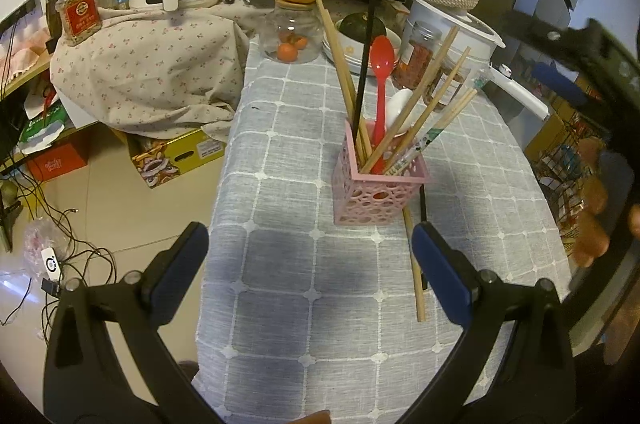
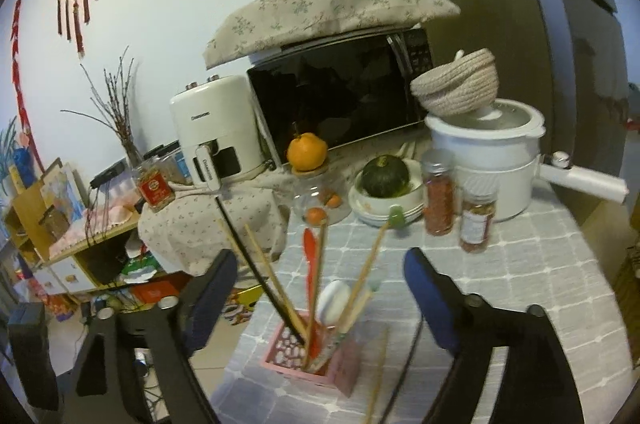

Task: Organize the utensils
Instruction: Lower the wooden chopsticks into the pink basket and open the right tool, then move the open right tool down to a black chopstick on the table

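Hovering over pink holder (image 1: pixel 376 190) of chopsticks and red spoon (image 1: pixel 382 72) | right gripper (image 2: pixel 320 276) jaws released | left gripper (image 1: pixel 310 248) spread, empty | two chopsticks (image 1: pixel 416 264), apparently, on tablecloth (image 1: pixel 280 152)

Each tool (image 1: pixel 310 256) has black arms, blue pads and silver screws.

Lower left tablecloth (image 1: pixel 280 304) is wide open; pink basket (image 1: pixel 376 196) and loose chopsticks (image 1: pixel 416 272) crowd center-right, spice jars (image 2: pixel 476 220) behind.
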`<state>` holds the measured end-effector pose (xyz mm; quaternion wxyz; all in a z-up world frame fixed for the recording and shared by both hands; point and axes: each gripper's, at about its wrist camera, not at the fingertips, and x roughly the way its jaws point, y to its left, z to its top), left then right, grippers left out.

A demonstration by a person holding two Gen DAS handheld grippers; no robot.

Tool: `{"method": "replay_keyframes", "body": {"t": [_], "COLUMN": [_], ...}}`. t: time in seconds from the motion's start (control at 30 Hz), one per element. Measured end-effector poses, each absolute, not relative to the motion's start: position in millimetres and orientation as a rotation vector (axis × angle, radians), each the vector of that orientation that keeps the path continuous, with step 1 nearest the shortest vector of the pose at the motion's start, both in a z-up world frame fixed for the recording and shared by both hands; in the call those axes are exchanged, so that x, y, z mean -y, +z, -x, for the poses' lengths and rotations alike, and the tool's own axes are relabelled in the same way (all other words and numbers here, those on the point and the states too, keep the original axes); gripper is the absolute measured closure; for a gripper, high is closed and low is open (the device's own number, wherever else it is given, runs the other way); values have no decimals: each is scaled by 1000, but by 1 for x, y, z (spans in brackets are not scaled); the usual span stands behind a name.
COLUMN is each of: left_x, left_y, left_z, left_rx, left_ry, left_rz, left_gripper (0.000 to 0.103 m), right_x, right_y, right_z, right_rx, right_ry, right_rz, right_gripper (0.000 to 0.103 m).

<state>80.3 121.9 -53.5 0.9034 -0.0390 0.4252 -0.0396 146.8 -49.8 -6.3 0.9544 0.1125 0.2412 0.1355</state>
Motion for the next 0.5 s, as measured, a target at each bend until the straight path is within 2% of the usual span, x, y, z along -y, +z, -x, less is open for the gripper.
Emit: {"method": "replay_keyframes", "body": {"t": [0.1, 0.5], "left_x": [-116, -93], "left_y": [-54, -64], "left_z": [-80, -83], "left_rx": [-881, -915], "left_ry": [-85, -90], "left_rz": [66, -5], "left_gripper": [2, 2], "right_x": [64, 105], "right_y": [-2, -14], "right_z": [-142, -131], "right_rx": [-494, -610], "right_ry": [250, 166], "right_rz": [-225, -132], "right_gripper": [0, 0]}}
